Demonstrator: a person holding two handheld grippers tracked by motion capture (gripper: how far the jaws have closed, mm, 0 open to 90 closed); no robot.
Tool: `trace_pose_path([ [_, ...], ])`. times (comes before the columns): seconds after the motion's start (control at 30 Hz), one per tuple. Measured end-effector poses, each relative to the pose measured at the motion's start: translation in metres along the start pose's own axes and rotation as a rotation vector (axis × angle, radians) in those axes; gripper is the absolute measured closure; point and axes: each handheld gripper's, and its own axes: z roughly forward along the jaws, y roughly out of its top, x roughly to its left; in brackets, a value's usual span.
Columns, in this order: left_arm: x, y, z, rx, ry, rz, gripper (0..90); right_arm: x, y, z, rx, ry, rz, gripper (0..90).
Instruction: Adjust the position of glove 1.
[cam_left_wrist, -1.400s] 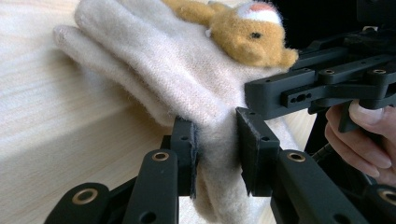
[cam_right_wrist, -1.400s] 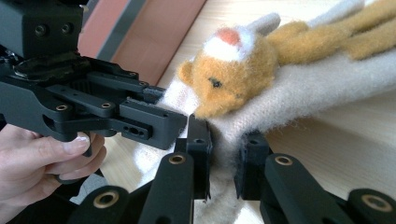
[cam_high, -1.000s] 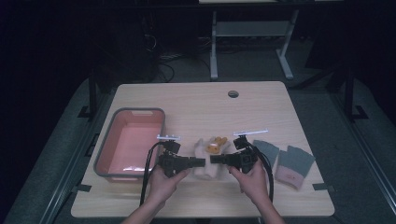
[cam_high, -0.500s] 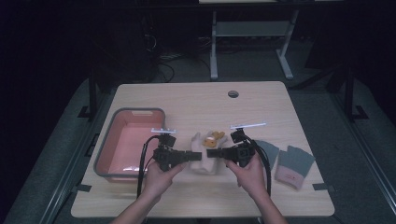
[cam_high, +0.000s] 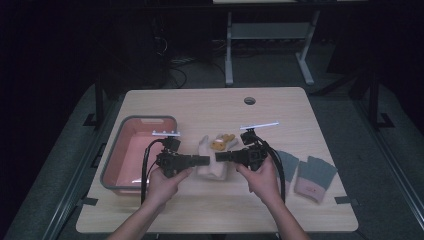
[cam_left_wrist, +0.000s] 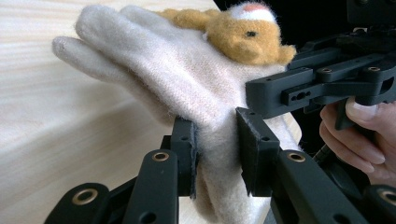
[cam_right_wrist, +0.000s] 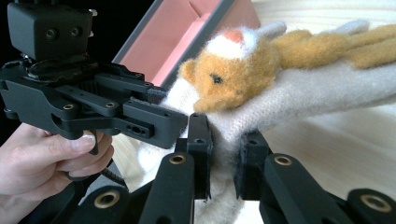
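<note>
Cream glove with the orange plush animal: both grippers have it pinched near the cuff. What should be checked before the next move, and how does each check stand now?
1. Left gripper clamped on the cream glove: ok, cloth is squeezed between its jaws.
2. Right gripper clamped on the same glove: ok, the cuff edge is pinched.
3. Glove clear of the table: cannot tell; its fingers look raised, but the cuff's lower edge is hidden.
4. Pink bin free to take the glove: ok, it looks bare inside.
5. Grey gloves out of the way: ok, they lie beyond the right hand.
6. Plush animal fixed on the glove: cannot tell.
</note>
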Motion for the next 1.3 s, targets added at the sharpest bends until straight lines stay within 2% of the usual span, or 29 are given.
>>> trace_pose_path([
  [0.63,0.004,0.021,-0.037,-0.043,0.024,0.016,69.7,0.028,0.034,0.010,0.008,0.022,-0.045,79.0],
  [1.0,0.007,0.027,-0.055,-0.070,0.035,0.010,69.6,0.041,0.050,0.019,0.015,0.028,-0.073,79.1],
  [1.3,0.010,0.032,-0.077,-0.097,0.047,0.014,69.6,0.054,0.063,0.028,0.012,0.056,-0.103,79.1],
])
